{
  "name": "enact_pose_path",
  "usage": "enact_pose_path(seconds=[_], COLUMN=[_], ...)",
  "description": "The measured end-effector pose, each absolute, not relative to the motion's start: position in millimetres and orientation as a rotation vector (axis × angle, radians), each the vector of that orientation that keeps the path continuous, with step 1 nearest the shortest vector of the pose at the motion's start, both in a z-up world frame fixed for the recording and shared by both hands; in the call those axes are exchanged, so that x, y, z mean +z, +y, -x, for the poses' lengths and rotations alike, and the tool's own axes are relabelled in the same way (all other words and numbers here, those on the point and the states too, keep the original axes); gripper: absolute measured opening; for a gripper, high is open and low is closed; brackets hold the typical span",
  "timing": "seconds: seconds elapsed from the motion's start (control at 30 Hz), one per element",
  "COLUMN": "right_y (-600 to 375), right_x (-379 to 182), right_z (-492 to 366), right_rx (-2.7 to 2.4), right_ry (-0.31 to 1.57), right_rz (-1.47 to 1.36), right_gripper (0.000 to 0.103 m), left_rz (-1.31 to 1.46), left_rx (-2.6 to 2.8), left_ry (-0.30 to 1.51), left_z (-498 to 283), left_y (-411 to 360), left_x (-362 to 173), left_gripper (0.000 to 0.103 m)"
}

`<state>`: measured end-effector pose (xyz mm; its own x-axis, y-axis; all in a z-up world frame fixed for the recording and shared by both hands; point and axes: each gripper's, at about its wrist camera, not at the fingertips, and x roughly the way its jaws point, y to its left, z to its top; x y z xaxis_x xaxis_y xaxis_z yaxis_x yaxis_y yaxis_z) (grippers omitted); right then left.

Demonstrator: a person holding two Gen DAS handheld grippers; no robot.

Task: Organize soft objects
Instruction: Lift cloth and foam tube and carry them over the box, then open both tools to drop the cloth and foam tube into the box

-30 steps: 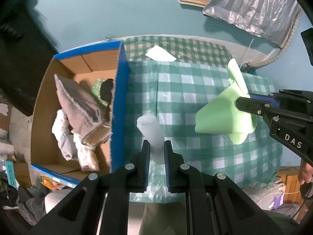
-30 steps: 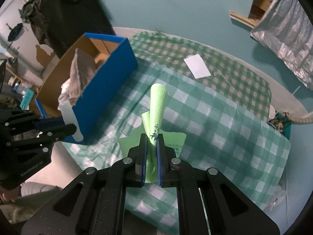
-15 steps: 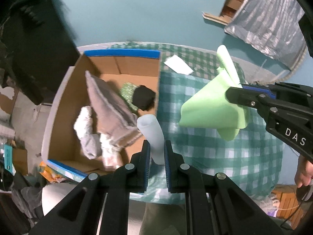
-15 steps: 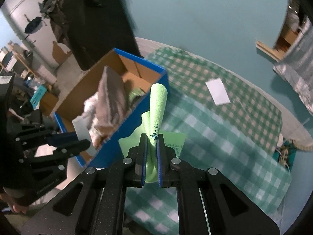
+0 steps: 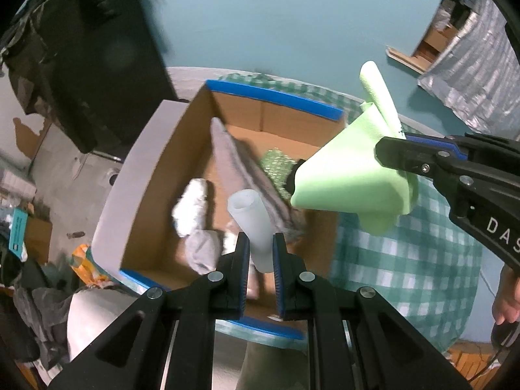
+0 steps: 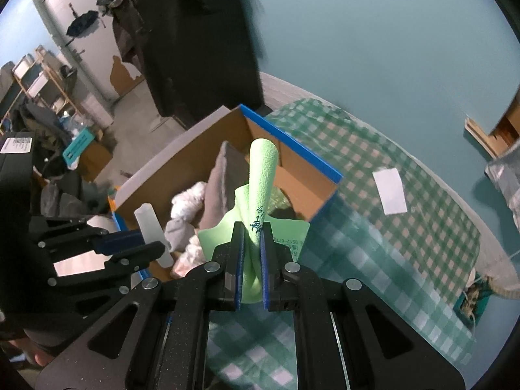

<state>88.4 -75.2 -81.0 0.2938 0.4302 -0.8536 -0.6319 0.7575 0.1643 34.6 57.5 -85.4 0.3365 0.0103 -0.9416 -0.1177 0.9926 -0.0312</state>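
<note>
My left gripper (image 5: 261,243) is shut on a white foam tube (image 5: 252,216) and holds it over the open cardboard box (image 5: 143,175) with blue-taped edges. The tube also shows in the right wrist view (image 6: 152,232). My right gripper (image 6: 251,243) is shut on a light green foam sheet (image 6: 260,175), rolled at the top, held above the box's right side; it also shows in the left wrist view (image 5: 351,175). The box (image 6: 292,159) holds a grey cushion (image 5: 237,162), white cloths (image 5: 191,208) and a green sparkly item (image 5: 276,162).
The box stands at the left end of a table with a green checked cloth (image 6: 406,227). A white paper slip (image 6: 390,190) lies on the cloth. A dark coat hangs behind the box (image 6: 182,32). Clutter lies on the floor at left (image 5: 26,227).
Both grippers have moved left from over the checked cloth to over the box, each still holding its foam piece. The box now fills the middle of both views.
</note>
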Motion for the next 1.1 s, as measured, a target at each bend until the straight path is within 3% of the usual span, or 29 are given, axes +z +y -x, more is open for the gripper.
enact_pose_path(seconds=[0.3, 0.53, 0.63, 0.7, 0.8, 1.03, 1.1], right_y=[-37.7, -21.8, -18.4, -17.6, -17.4, -26.0, -30.3], right_x=[-106.1, -121.7, -122.1, -120.3, -114.7, -99.5, -91.8], right_z=[-103.7, -116.3, -118.0, -117.4, -114.6, -111.8, -107.9], right_rx=[0.714, 0.704, 0.700, 0.691, 0.684, 0.658, 0.659], right_ry=[1.107, 1.137, 1.144, 1.144, 1.129, 1.116, 1.108], right_rz=[0.245, 0.224, 0.220, 0.215, 0.215, 0.195, 0.183], right_gripper=[0.007, 0.009, 0.016, 0.033, 0.050, 0.054, 0.054], left_rz=[0.120, 0.102, 0.115, 0.115, 0.107, 0.112, 0.117], left_rx=[0.142, 0.198, 0.205, 0.214, 0.221, 0.237, 0.236], left_ry=[1.248, 1.274, 1.291, 1.290, 1.267, 1.250, 1.242], left_z=[-49.9, -62.2, -63.1, -61.4, -56.7, -49.3, -47.2], left_y=[96.5, 113.5, 119.8, 122.8, 125.2, 129.7, 130.4], left_x=[-105.7, -126.9, -132.6, -132.2, -125.5, -111.2, -106.4], left_gripper=[0.014, 0.024, 0.037, 0.050, 0.060, 0.061, 0.067])
